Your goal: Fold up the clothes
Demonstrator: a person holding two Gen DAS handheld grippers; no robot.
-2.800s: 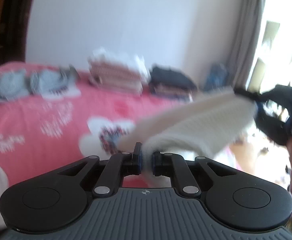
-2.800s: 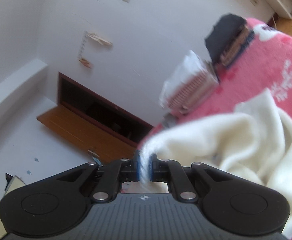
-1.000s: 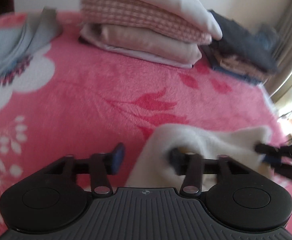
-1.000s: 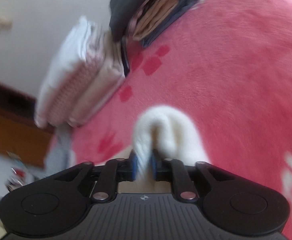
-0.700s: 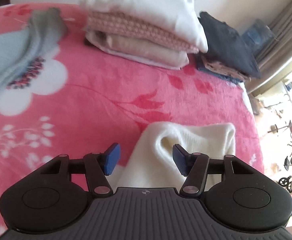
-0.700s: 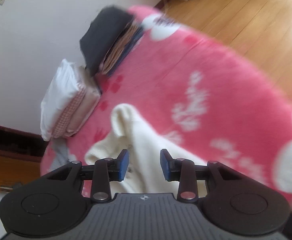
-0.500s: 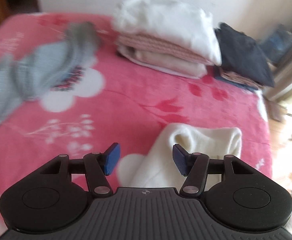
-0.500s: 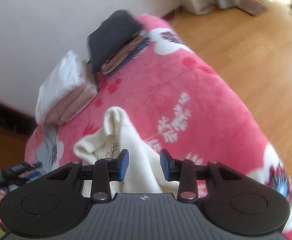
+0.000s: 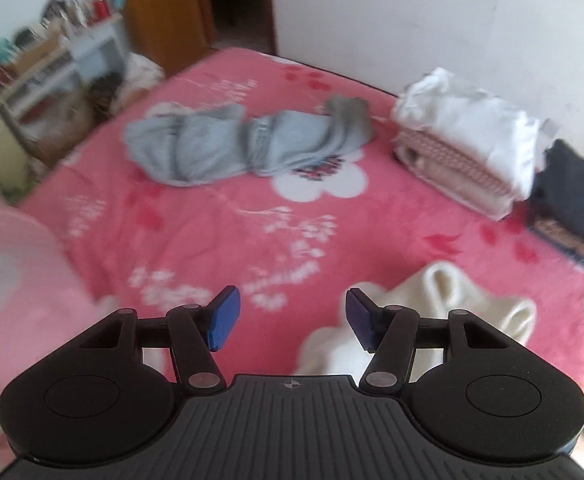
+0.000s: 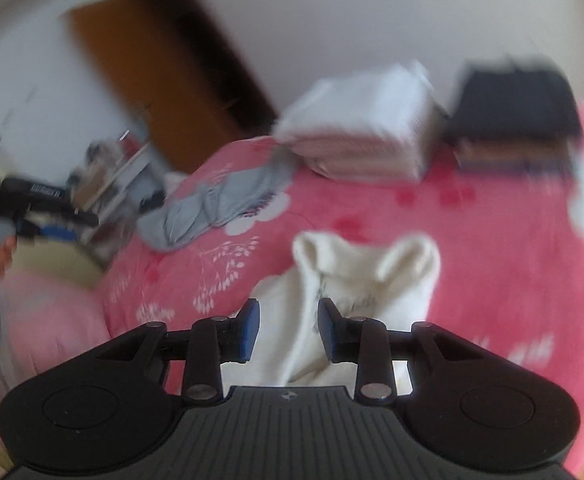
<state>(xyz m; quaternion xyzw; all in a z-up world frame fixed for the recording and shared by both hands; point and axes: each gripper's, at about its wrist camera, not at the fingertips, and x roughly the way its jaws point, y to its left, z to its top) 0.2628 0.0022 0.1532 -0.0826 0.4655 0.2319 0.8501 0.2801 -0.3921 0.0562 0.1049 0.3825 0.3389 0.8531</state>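
A cream fleece garment [image 9: 444, 300] lies on the pink flowered bed cover [image 9: 211, 220], at the lower right in the left wrist view and in the middle of the right wrist view [image 10: 356, 280]. My left gripper [image 9: 287, 322] is open and empty, raised above the bed to the left of the garment. My right gripper [image 10: 287, 330] is open and empty, above the garment's near part. A crumpled grey garment [image 9: 243, 144] lies unfolded further back; it also shows in the right wrist view [image 10: 211, 204]. The left gripper's body shows at the left edge of the right wrist view [image 10: 31, 200].
A stack of folded white and pink clothes [image 9: 468, 140] and a dark folded stack [image 9: 572, 204] stand at the back by the wall. A pink pillow [image 9: 11, 260] lies at the left. A cluttered shelf [image 9: 47, 68] and a wooden door [image 9: 163, 8] are beyond the bed.
Both grippers let go of the cream garment and pulled back and up from it. The left view swung left, bringing the grey garment and the shelf into sight.
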